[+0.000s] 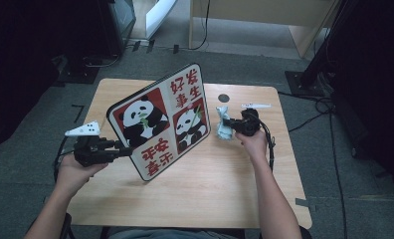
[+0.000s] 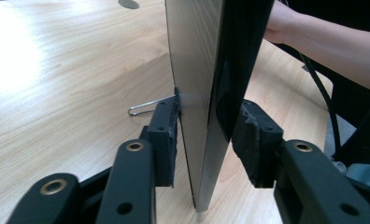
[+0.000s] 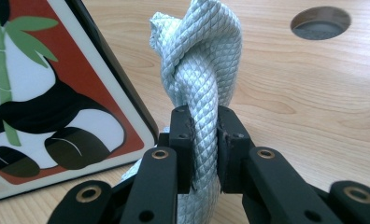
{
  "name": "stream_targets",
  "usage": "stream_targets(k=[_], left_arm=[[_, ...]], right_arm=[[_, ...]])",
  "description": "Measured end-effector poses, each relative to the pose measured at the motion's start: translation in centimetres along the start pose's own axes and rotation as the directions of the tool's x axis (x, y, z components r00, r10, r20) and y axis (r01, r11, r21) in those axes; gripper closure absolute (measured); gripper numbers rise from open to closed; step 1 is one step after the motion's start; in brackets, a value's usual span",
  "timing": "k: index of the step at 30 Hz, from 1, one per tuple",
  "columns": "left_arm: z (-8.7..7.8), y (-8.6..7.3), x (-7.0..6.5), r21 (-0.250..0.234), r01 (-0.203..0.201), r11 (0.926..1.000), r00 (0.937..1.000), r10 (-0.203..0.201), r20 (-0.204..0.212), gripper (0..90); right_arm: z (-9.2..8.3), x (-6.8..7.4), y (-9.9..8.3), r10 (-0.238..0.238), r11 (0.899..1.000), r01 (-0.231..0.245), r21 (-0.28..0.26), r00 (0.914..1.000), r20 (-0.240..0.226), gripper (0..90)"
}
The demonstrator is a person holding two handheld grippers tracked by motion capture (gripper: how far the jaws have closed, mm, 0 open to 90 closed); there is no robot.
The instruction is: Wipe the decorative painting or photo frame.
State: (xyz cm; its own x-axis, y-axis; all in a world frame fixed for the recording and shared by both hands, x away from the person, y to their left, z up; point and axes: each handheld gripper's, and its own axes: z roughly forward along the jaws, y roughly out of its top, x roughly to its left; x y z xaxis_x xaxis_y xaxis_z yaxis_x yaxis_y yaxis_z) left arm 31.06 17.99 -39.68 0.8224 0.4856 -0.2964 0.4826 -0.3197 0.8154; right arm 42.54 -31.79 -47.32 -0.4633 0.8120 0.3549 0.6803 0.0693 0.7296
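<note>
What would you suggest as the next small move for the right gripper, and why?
Probably bring the cloth against the panda board's face to wipe it: the right gripper is shut on the cloth beside the board, which stands tilted on the table between the left gripper's jaws.

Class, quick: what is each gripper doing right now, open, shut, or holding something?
Left gripper: open, jaws astride the panda board; the right-hand pad stands clear of it.
Right gripper: shut on the cloth.
</note>
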Motion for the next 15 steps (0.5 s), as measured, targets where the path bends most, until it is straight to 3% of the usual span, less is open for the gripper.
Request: stream_targets(k=[7, 15], left_arm=[[-0.6, -0.4, 0.0, -0.002, -0.013, 0.9999, 0.9999, 0.013, -0.004, 52.7], [-1.4, -0.9, 0.5, -0.032, -0.017, 0.9993, 0.9996, 0.016, -0.024, 46.3]], right_arm=[[-1.8, -0.2, -0.2, 0.001, 1.0, -0.001, -0.027, 0.9998, 0.018, 79.2], [-3.4, -1.1, -1.2, -0.011, 0.999, 0.014, -0.045, 0.9972, 0.075, 79.2]])
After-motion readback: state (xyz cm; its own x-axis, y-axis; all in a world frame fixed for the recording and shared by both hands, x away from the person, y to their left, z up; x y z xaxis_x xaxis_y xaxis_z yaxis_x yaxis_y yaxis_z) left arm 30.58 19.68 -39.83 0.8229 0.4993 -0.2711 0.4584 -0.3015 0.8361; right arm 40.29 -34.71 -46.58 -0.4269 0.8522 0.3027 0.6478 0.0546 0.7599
